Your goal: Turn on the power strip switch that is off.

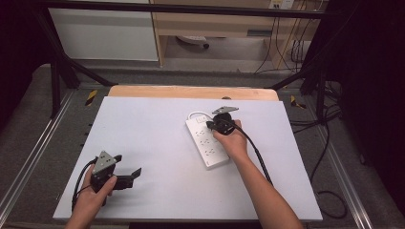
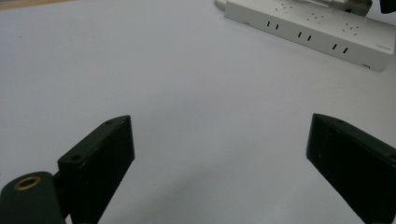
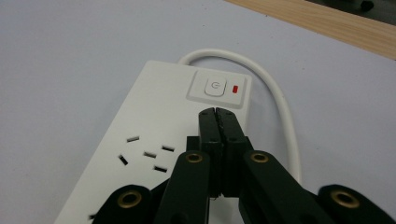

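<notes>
White power strip (image 1: 207,141), red indicator lit

My right gripper (image 1: 216,125) sits over the white power strip (image 1: 206,141). My left gripper (image 1: 128,173) is well apart, near the table (image 1: 153,124) front edge.

A lab-style recording bay, as I see it from the high view.

I work at a pale sheet (image 1: 157,143) laid over a wooden tabletop (image 1: 191,91), boxed in by black metal framing (image 1: 181,8) and dark curtains (image 1: 377,71). Loose cables (image 1: 286,47) trail over grey carpet (image 1: 28,124), with yellow-black hazard tape (image 1: 90,97) on the floor rails (image 1: 33,157) and plain cabinets (image 1: 102,33) behind.
</notes>
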A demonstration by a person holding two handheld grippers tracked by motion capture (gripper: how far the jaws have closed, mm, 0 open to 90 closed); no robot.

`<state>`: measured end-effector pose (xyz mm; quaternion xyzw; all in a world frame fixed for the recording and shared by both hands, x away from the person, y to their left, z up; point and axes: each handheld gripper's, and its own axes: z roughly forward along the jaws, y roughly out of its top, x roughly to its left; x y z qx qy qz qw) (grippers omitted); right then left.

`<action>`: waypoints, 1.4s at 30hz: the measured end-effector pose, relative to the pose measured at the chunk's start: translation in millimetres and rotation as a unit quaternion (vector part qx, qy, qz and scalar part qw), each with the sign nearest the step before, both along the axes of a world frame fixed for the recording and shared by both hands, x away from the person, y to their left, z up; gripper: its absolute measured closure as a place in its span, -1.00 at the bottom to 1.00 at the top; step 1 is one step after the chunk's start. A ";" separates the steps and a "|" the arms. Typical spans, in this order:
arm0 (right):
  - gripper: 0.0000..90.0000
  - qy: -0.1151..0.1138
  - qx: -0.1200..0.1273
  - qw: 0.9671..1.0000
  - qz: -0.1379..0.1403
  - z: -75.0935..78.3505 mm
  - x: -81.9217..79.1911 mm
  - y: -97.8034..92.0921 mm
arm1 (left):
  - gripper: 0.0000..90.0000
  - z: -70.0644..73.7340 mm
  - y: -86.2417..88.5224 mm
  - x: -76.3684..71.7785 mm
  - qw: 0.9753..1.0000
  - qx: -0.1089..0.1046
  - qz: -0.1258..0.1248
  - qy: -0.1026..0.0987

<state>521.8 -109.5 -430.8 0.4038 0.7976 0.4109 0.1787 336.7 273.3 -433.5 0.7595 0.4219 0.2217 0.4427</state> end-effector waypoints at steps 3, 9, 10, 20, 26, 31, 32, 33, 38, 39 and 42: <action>1.00 0.002 -0.001 1.000 0.000 0.5 0.0 0.7 | -0.83 -0.1 -0.1 0.0 1.000 0.000 -0.001 0.000; 1.00 0.003 -0.006 1.000 0.002 -1.5 0.8 3.1 | -0.82 -0.1 -0.2 0.0 1.000 0.001 -0.001 0.000; 1.00 0.003 -0.006 1.000 0.002 -1.5 0.8 3.1 | -0.82 -0.1 -0.1 0.0 1.000 0.001 -0.001 0.000; 1.00 0.000 -0.017 1.000 0.005 -1.7 1.4 7.2 | -0.82 -0.2 -0.5 -0.2 1.000 0.000 -0.003 0.001; 1.00 -0.001 -0.017 1.000 0.005 -1.9 1.1 7.2 | -0.83 -0.3 -0.5 -0.3 1.000 0.000 -0.003 0.002; 1.00 0.000 -0.015 1.000 0.003 -2.2 0.7 6.6 | -0.83 -0.5 -0.7 -0.2 1.000 0.001 -0.004 0.002; 1.00 0.001 -0.015 1.000 0.003 -2.1 0.8 6.6 | -0.83 -0.5 -0.7 -0.1 1.000 0.002 -0.004 0.002; 1.00 0.002 -0.015 1.000 0.003 -2.0 0.8 6.4 | -0.83 -0.5 -0.8 -0.2 1.000 0.002 -0.004 0.002; 1.00 0.003 -0.011 1.000 0.003 -2.3 1.1 5.9 | -0.83 -0.6 -0.9 -0.2 1.000 0.003 -0.005 0.003; 1.00 0.003 -0.011 1.000 0.002 -2.4 1.0 5.9 | -0.83 -0.5 -0.9 -0.2 1.000 0.003 -0.005 0.003; 1.00 0.003 -0.010 1.000 0.002 -2.4 0.9 5.8 | -0.83 -0.5 -1.0 -0.3 1.000 0.003 -0.005 0.003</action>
